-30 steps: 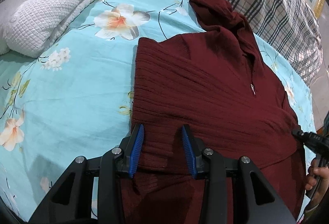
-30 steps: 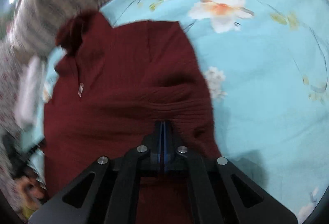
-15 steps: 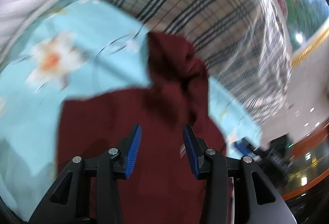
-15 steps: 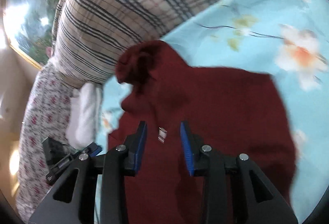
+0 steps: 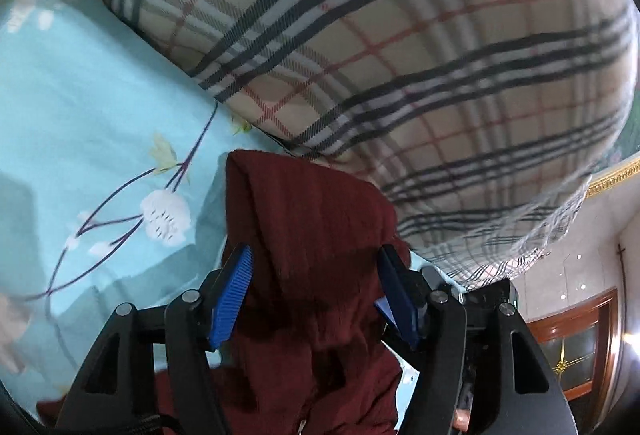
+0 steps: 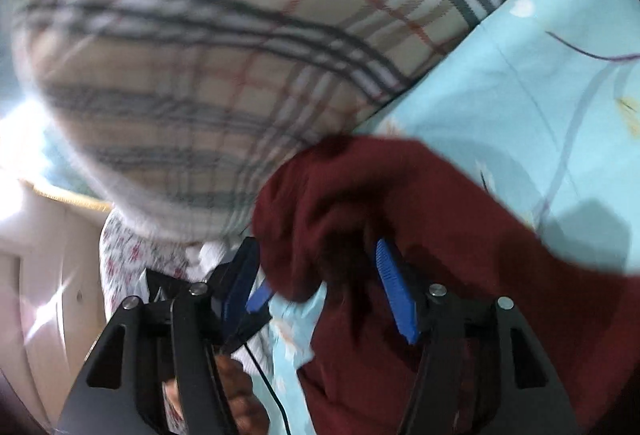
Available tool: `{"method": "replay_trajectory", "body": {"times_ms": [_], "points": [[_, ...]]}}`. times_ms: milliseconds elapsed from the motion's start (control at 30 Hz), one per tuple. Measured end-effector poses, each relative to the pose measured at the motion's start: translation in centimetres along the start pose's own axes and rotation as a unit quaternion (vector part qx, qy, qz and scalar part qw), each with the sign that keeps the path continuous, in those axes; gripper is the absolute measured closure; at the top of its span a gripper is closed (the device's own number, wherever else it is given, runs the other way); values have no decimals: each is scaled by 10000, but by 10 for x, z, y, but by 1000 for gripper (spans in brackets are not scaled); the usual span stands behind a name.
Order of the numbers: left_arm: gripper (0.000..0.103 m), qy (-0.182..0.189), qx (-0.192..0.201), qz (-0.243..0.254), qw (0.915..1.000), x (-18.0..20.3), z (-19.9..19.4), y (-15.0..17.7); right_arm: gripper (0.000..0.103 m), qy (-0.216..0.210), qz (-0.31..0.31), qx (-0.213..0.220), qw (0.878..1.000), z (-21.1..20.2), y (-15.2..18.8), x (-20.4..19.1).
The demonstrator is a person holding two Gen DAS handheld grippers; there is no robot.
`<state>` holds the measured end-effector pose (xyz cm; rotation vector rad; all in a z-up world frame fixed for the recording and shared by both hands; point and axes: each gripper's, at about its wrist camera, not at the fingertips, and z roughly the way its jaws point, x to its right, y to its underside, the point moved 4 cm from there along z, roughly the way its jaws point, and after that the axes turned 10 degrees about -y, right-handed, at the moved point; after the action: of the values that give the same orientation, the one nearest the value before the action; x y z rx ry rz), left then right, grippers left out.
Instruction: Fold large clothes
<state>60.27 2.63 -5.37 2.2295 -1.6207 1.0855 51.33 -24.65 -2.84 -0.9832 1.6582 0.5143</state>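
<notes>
My left claw [image 5: 314, 295] and right claw [image 6: 318, 285] both gape wide around the maroon hood [image 5: 308, 219], which lies on the floral blue sheet [image 5: 100, 123] hard against the plaid quilt's [image 5: 400, 55] edge, open sheet alongside.

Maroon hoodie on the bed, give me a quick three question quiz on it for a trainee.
1. True or false: the left gripper is shut on the maroon hoodie.
2. Multiple choice: the hood end lies against A) a white towel, B) the plaid pillow, C) a wooden chair.
3. Fill in: the hoodie lies on a light ____ floral bedsheet.

Key: 1 false, both grippers are open, straddling the hood, the right gripper too. 2 B. 3 blue.
</notes>
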Motion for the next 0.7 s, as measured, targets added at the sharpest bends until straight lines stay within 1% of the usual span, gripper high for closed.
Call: {"method": "replay_trajectory", "body": {"times_ms": [33,67,100,133,167,233,300,333,367,433,500,567,600,700], "points": [[41,16,-17,28,10000,1,6,-1,41,-37,46,-1,10000,8,-6,2],[48,2,-23,72,10000,3,11,-2,42,-31,13,-19,10000,14,-11,3],[76,-20,-26,139,9999,6,17,-3,46,51,-46,-26,10000,20,-14,3],[91,-6,-57,177,9998,7,20,-1,73,161,-112,-37,9998,25,-16,3],[91,70,-88,187,9998,8,21,2,90,270,-161,-75,9995,30,-16,3],[91,289,68,202,9994,12,11,12,91,274,-205,-90,9994,25,-12,3],[92,635,202,316,9973,21,-13,32,91,183,-443,-21,9988,5,-1,-3],[92,827,266,409,9954,25,-29,47,92,108,-553,-1,9984,-7,5,-8],[92,935,306,478,9940,28,-39,59,92,0,-667,2,9978,-20,12,-13],[92,1128,349,590,9913,31,-63,94,92,-122,-949,8,9954,-50,30,-22],[92,1334,317,663,9883,30,-80,135,92,-212,-1180,-50,9928,-84,54,-26],[93,1446,241,734,9865,29,-89,177,92,-322,-1220,-124,9919,-116,78,-22],[93,1443,180,809,9861,26,-93,201,92,-312,-1278,-176,9912,-132,94,-19],[93,1349,-34,956,9862,12,-95,258,92,-209,-1361,-285,9901,-170,136,-2]]}}
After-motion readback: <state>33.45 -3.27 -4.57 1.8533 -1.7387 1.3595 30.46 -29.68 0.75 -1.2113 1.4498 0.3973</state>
